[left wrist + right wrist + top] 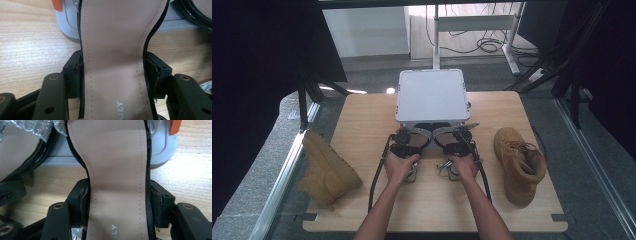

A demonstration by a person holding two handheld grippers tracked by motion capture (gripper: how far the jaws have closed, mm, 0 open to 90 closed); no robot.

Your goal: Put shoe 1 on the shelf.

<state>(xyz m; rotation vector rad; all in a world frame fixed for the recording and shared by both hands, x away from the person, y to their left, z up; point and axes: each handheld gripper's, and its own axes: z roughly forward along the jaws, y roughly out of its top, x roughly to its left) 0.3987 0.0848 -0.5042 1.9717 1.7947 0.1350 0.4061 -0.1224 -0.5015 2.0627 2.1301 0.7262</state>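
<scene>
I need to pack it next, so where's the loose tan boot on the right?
In the high view, the right tan boot lies on the table's right side, beside the right gripper.

two sandals [414,134], two tan boots [328,170], one grey box [432,95].

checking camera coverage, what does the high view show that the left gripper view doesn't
High view: two tan boots, left boot and right boot, both hands, the right sandal, the whole table.
Left gripper view: the left sandal close up, its pink insole, stitching and printed letters, lying between the left gripper jaws, and an orange tab.
Both: the grey box and wooden tabletop.
</scene>
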